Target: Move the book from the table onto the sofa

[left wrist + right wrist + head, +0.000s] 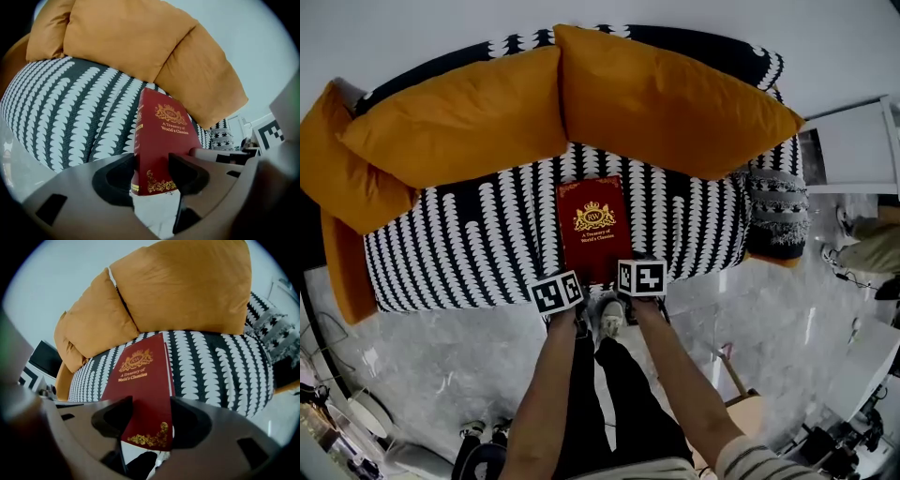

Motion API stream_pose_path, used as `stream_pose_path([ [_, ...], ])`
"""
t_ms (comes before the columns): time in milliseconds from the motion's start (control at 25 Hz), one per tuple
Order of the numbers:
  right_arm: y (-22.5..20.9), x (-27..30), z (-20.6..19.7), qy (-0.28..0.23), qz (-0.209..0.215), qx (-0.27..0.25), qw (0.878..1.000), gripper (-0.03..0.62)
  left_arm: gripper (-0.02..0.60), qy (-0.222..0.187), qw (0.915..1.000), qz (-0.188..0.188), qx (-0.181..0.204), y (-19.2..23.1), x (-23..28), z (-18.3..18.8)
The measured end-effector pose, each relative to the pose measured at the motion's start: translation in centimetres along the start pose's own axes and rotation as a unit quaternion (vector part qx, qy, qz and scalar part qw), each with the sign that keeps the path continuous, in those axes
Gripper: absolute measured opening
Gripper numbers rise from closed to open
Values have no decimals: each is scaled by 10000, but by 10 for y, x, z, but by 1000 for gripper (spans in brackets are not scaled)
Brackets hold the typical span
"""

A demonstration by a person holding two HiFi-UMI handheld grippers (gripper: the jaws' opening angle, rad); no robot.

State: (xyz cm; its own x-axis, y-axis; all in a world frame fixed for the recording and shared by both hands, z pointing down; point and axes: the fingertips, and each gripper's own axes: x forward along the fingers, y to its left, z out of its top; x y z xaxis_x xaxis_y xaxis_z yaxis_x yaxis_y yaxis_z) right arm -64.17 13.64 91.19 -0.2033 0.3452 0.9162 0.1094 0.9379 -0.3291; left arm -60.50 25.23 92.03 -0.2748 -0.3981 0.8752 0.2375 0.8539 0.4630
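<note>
A dark red book (592, 225) with a gold crest lies lengthwise over the black-and-white patterned sofa seat (469, 244), its near end over the front edge. My left gripper (567, 279) holds the near left corner and my right gripper (636, 272) the near right corner. In the left gripper view, the book (161, 140) stands tilted between the jaws of the left gripper (152, 176), with the pads against its spine side and cover. In the right gripper view, the book (140, 385) runs out from the right gripper (150, 420), pads closed on its lower edge. I cannot tell whether the book rests on the seat.
Two big orange cushions (459, 112) (666, 94) lean on the sofa back just beyond the book. A third orange cushion (337, 178) lies at the left arm. A white table (858, 145) stands to the right. The person's legs (614, 375) stand on the glossy grey floor.
</note>
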Motion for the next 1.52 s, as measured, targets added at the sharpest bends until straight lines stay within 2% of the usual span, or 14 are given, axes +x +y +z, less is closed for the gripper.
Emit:
stream_pose_path([
  [280, -11, 19, -12, 181, 26, 198, 9996, 249, 224, 34, 9991, -126, -416, 12, 20, -9],
  [480, -17, 30, -18, 249, 69, 273, 9993, 254, 222, 74, 9990, -74, -436, 17, 28, -10],
  [720, -21, 26, -26, 341, -142, -60, 9993, 291, 222, 155, 9992, -12, -377, 18, 23, -21],
  [1000, -23, 13, -19, 135, -335, -211, 9991, 290, 221, 64, 9997, 43, -210, 14, 14, -21],
  [1240, -22, -2, -19, -15, -328, -280, 9991, 284, 143, -14, 10000, 15, -44, 5, -1, -23],
  [1440, -8, -22, -22, -200, -209, -345, 9990, 232, 64, -174, 9998, -22, 40, -5, -20, -28],
  [1520, 1, -29, -23, -293, -49, -376, 9989, 184, 45, -264, 9996, -50, 122, -12, -28, -29],
])
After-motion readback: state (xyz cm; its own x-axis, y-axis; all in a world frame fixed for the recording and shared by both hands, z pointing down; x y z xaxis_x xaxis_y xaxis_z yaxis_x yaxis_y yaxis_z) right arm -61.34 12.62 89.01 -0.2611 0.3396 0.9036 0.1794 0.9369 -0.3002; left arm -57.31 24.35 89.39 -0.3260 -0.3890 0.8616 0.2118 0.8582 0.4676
